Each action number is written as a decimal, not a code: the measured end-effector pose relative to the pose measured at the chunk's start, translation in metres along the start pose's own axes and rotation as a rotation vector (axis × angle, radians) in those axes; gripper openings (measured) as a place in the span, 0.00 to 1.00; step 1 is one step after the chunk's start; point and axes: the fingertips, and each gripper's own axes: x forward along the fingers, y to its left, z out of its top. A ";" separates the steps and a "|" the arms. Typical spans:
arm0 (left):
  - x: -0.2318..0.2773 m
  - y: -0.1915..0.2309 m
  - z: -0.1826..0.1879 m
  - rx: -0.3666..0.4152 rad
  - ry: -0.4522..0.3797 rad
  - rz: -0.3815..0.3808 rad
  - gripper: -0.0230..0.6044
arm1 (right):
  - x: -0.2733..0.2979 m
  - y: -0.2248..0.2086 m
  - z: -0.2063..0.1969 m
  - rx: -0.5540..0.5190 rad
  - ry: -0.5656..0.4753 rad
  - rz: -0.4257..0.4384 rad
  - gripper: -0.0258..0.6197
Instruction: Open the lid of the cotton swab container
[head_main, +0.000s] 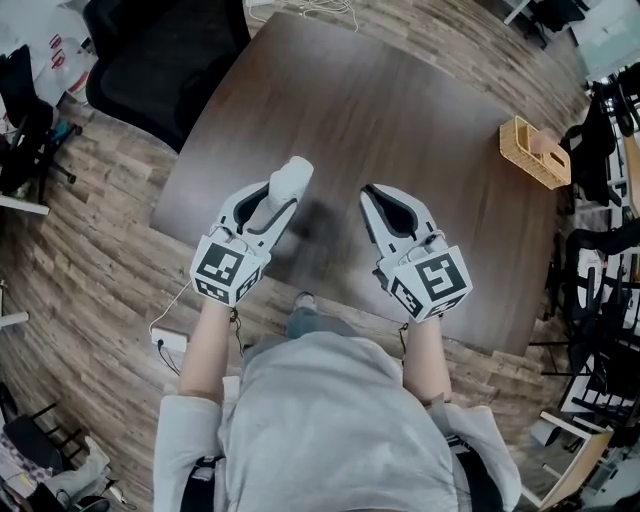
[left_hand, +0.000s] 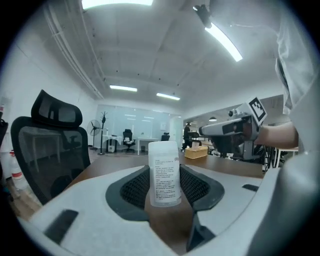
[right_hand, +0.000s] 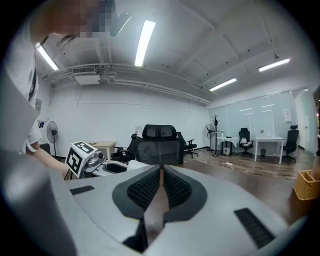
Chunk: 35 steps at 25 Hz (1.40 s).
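The cotton swab container (head_main: 291, 178) is a white cylinder with a printed label. It is held above the dark wooden table (head_main: 400, 110), leaning away from me. My left gripper (head_main: 283, 196) is shut on it. In the left gripper view the container (left_hand: 165, 172) stands upright between the black pads, which touch both its sides, with its lid closed on top. My right gripper (head_main: 374, 198) hovers to the right of it at about the same height, apart from it. The right gripper (right_hand: 161, 172) is shut, pads together, with nothing between them.
A wicker basket (head_main: 535, 150) sits at the table's far right edge. A black office chair (head_main: 160, 60) stands beyond the table's left corner. A white power strip (head_main: 168, 340) lies on the wooden floor by my left arm.
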 end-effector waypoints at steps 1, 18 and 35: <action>-0.004 -0.003 0.010 0.002 -0.021 -0.007 0.33 | -0.001 0.004 0.004 -0.008 -0.003 0.023 0.08; -0.104 -0.068 0.107 0.069 -0.216 -0.290 0.33 | -0.033 0.108 0.080 -0.100 -0.091 0.587 0.32; -0.161 -0.115 0.109 0.094 -0.210 -0.554 0.33 | -0.061 0.189 0.087 -0.153 -0.017 0.800 0.37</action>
